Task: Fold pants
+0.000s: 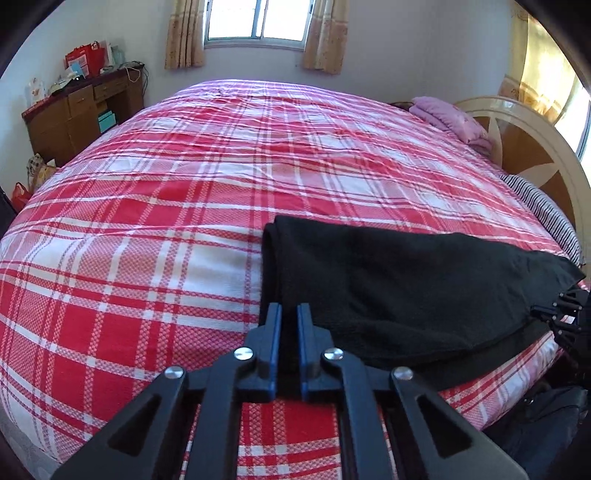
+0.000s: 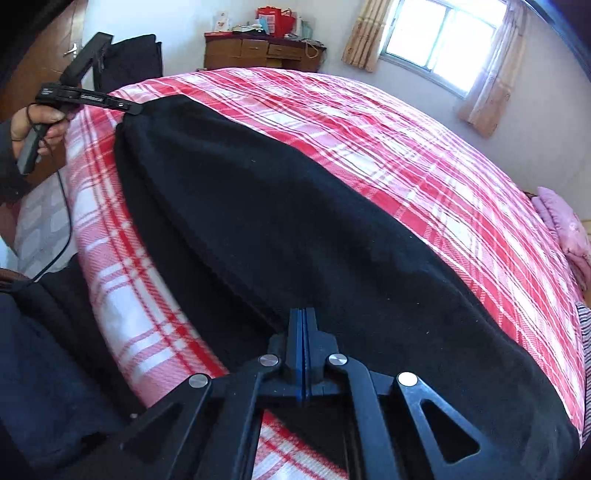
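The black pants (image 2: 280, 221) lie along the near edge of a bed with a red and white checked cover (image 1: 166, 206). In the right wrist view they run as a long dark band from about 10 o'clock down to 5 o'clock; in the left wrist view they (image 1: 388, 280) fill the part from the centre toward 3 o'clock, and a rounded fold of the cloth is at their left end.

The left gripper (image 1: 289, 314) is at 6 o'clock of its own view. Its two blue fingers (image 1: 275, 325) stand close together with only a narrow gap, and black cloth of the pants sits in this gap, so it is pinching the edge of the pants at that end. The same gripper (image 2: 127, 107) shows in the right wrist view at 10 o'clock, held by a hand (image 2: 37, 125), with its tip on the far end of the pants.

The right gripper (image 2: 303, 314) is at 6 o'clock of its view. Its blue fingers are pressed fully together over the black cloth. If a thin layer of cloth is caught between them, I cannot tell.

At 9 o'clock of the left wrist view a wooden desk (image 1: 74, 114) stands by the wall. A window (image 1: 258, 20) with curtains is at 12 o'clock. A folded pink blanket (image 1: 450, 116) lies at 2 o'clock, near the headboard (image 1: 535, 147).
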Motion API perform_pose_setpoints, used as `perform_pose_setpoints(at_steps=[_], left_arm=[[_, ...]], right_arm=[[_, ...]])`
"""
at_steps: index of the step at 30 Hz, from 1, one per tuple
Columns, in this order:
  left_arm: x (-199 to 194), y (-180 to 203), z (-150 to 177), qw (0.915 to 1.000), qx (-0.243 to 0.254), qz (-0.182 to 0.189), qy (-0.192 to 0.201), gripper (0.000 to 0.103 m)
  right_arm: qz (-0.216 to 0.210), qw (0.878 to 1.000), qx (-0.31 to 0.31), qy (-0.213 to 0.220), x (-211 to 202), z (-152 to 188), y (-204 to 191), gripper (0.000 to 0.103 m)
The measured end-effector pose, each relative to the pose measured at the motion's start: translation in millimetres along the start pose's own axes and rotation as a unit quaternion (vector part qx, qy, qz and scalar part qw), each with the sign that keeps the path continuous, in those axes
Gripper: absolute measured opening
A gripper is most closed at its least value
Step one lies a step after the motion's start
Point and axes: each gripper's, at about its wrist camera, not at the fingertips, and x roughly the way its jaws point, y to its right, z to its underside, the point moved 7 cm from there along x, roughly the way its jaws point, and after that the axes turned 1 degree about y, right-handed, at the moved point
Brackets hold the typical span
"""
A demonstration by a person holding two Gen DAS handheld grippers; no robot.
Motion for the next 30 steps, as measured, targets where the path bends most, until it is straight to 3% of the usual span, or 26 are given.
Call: perform_pose_setpoints(at_steps=[2,4,5,6,7,10,12,14,17,25,30], left_arm=[[2,0,1,1.0000,0.003,-0.004,-0.003,0.009],[6,1,3,1.0000,0.001,-0.004,-0.006,0.009],[7,0,3,1.0000,-0.001,-0.003,-0.007,0.009],[8,0,4,1.0000,-0.004,-0.002,-0.008,0.009],[8,-1,5,0.9999,-0.006,0.000,-0.009,0.009],[7,-2,5,0.9999,-0.007,0.001,-0.008,0.009],[6,-1,5,1.0000,-0.007,0.002,-0.006,0.009],[6,-1,4,1.0000,-0.006,0.002,-0.007,0.009],[6,-2,4,0.9999,-0.009,0.002,-0.007,0.009],[-20,-11,-7,0.9998,-0.013,0.014,0.009,0.005],[-4,-26,11,0.9995,-0.024,-0.003,-0.022,0.005]], right_arm=[[-0.005,1.000,-0.005,-0.006,0,2,-3,0.003],[-0.010,1.000,-0.008,0.001,-1,3,-7,0.031],[-0.014,1.000,-0.010,-0.001,-1,3,-9,0.057],[-0.025,1.000,-0.010,-0.002,-1,4,-12,0.060],[-0.028,1.000,-0.013,0.001,-1,4,-15,0.060],[0.013,0.999,-0.036,-0.004,6,3,-16,0.055],[0.010,0.999,-0.031,-0.004,9,1,-15,0.040],[0.033,0.999,-0.039,-0.012,18,2,-13,0.033],[0.031,0.998,-0.051,-0.002,19,1,-18,0.005],[0.027,0.998,-0.048,0.036,-35,-13,-22,0.003],[0.015,0.998,-0.052,-0.013,4,9,-33,0.003]])
